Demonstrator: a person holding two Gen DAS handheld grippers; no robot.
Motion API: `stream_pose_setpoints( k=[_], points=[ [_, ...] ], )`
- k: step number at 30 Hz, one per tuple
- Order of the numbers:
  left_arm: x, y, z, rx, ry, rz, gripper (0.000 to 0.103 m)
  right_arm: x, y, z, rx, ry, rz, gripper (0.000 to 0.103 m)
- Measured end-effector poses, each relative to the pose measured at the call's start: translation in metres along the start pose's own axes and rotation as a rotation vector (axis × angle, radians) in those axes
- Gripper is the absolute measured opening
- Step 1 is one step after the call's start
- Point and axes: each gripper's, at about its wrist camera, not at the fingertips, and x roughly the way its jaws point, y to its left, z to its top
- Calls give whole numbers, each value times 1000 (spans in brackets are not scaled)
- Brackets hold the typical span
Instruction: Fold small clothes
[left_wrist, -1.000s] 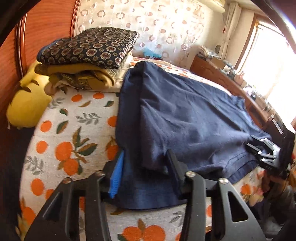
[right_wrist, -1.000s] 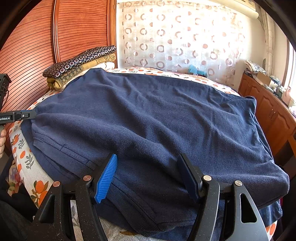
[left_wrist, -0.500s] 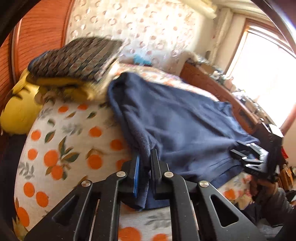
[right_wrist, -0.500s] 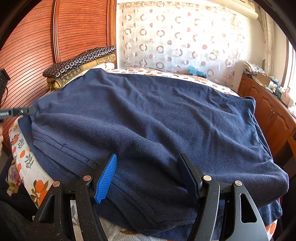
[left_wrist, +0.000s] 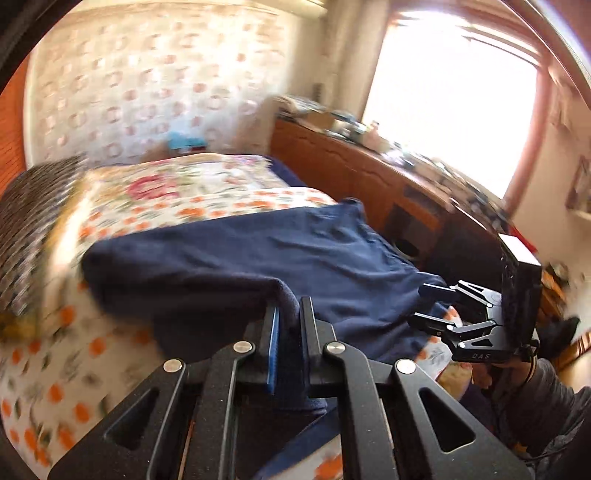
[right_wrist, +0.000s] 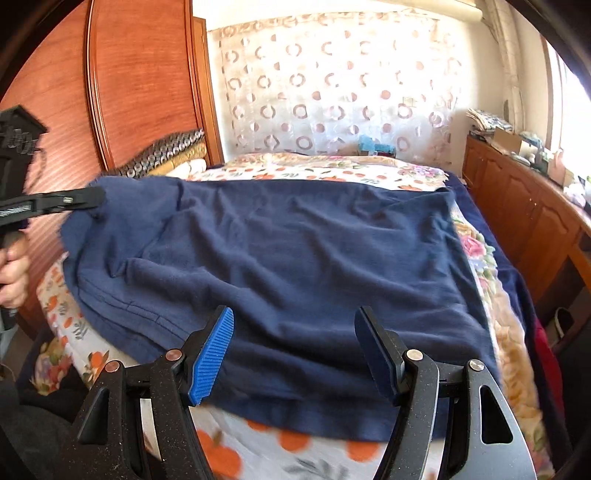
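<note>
Bed (right_wrist: 480, 266) | left hand-held gripper (left_wrist: 290, 317) clamped on navy garment (right_wrist: 295, 258), raised | right hand-held gripper (right_wrist: 295, 347) agape, empty

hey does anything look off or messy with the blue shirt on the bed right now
Nothing looks damaged. The navy shirt lies rumpled, not flat: the left gripper has pinched one corner and holds it off the orange-print bedspread, so that side is bunched. The right gripper is open over the near hem, gripping nothing.
</note>
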Motion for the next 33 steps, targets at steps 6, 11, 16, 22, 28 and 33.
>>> stream_pose_setpoints(
  k=[6, 11, 16, 22, 28, 33],
  points=[
    [47, -44, 35, 53, 42, -100, 10, -28, -38, -17, 60, -16, -88, 70],
    [66, -85, 64, 104, 47, -160, 10, -50, -69, -31, 126, -42, -128, 70],
    [80, -126, 87, 140, 48, -229, 10, -65, -84, -40, 167, -57, -152, 70],
    [104, -159, 99, 170, 85, -249, 10, -71, -87, -47, 174, -65, -177, 70],
    [120, -159, 92, 235, 117, -188, 42, -79, -95, -55, 197, -59, -189, 70],
    [112, -135, 89, 237, 119, -159, 67, -79, -97, -53, 199, -52, -192, 70]
  ],
)
